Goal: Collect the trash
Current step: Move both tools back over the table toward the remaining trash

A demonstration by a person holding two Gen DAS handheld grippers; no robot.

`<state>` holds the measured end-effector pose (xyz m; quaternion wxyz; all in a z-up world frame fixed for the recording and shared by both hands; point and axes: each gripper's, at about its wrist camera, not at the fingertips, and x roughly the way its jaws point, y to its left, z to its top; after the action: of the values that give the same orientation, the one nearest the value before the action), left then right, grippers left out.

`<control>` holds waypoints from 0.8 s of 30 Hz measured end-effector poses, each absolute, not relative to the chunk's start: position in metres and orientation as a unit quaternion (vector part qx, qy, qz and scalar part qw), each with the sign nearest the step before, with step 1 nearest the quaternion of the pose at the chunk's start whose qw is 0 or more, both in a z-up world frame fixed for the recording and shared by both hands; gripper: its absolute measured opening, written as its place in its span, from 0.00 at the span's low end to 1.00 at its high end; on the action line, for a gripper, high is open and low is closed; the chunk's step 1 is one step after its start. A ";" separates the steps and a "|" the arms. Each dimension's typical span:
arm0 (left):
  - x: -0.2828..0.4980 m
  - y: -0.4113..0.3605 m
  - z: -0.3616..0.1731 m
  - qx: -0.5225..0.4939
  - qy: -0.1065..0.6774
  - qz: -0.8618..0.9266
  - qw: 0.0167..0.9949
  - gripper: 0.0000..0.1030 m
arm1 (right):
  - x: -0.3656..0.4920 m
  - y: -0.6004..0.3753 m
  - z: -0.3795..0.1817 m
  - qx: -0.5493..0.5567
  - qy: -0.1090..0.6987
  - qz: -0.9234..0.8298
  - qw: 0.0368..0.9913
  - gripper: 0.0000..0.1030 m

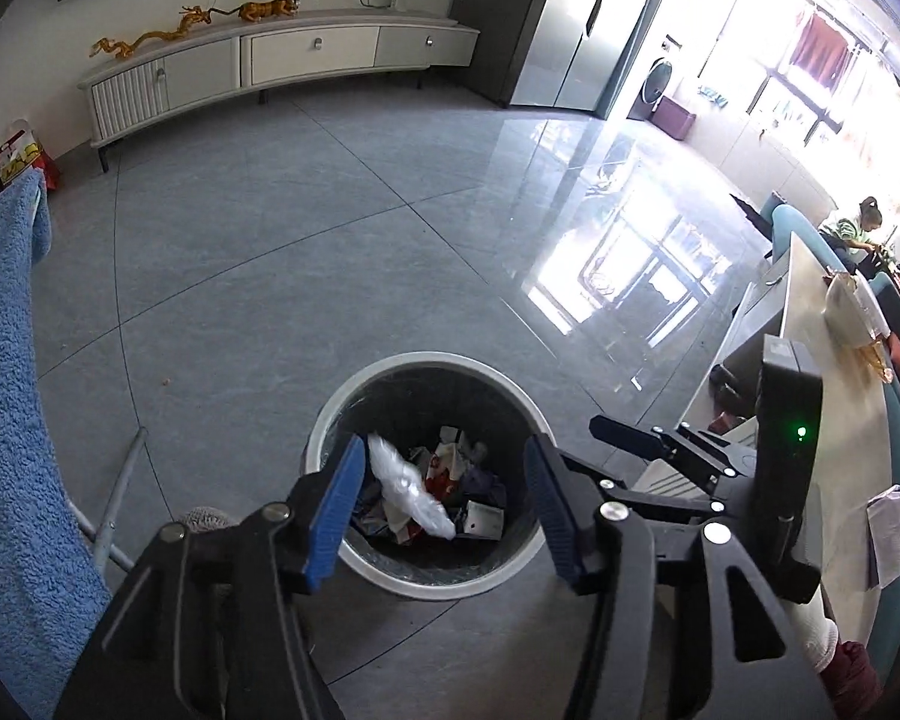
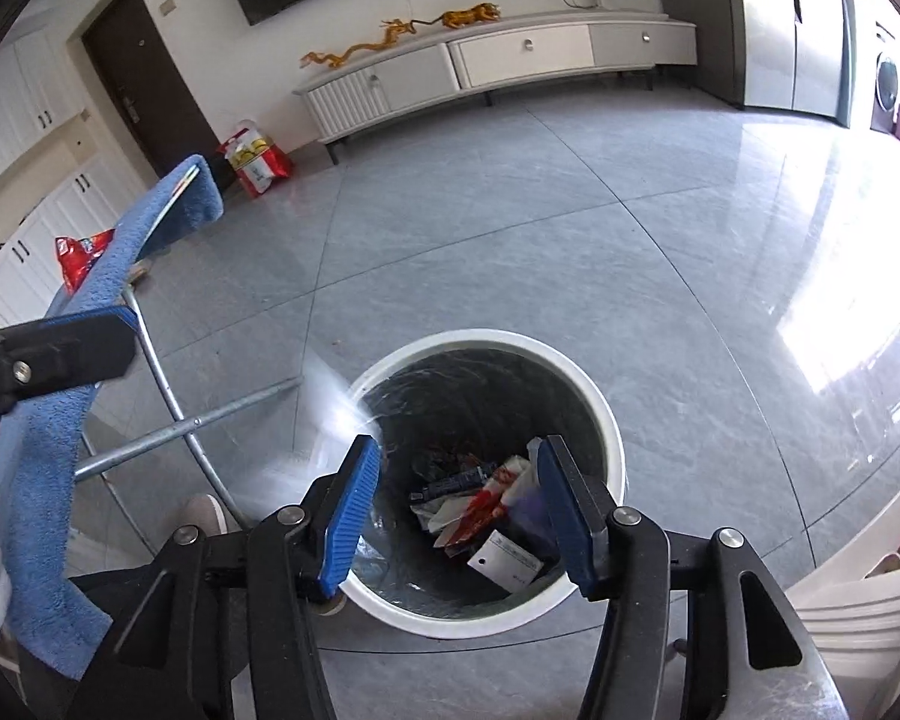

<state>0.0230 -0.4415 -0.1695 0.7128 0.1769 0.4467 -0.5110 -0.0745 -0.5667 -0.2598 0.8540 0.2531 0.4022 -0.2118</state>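
Left hand-held gripper (image 1: 444,504) spread, blurred white wrapper (image 1: 411,489) above bin (image 1: 432,579)

No lettering can be read in either view. The red and yellow printed gift bag (image 2: 255,159) standing on the floor in the upper left of the right wrist view carries markings too small and blurred to make out, as does the white card-like label (image 2: 506,561) lying among the trash in the round white-rimmed bin (image 2: 612,420) near the bottom centre. The red snack packet (image 2: 78,258) at the left edge shows print, also illegible.
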 end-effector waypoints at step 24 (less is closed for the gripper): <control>0.034 -0.228 -0.067 0.123 0.300 -0.336 0.884 0.63 | -0.094 -0.490 -0.138 0.203 0.310 -0.185 0.910 0.59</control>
<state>0.0343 -0.2282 -0.0674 0.8842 0.1234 0.2996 -0.3365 -0.0944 -0.4901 -0.1382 0.9103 0.2033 0.3097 -0.1847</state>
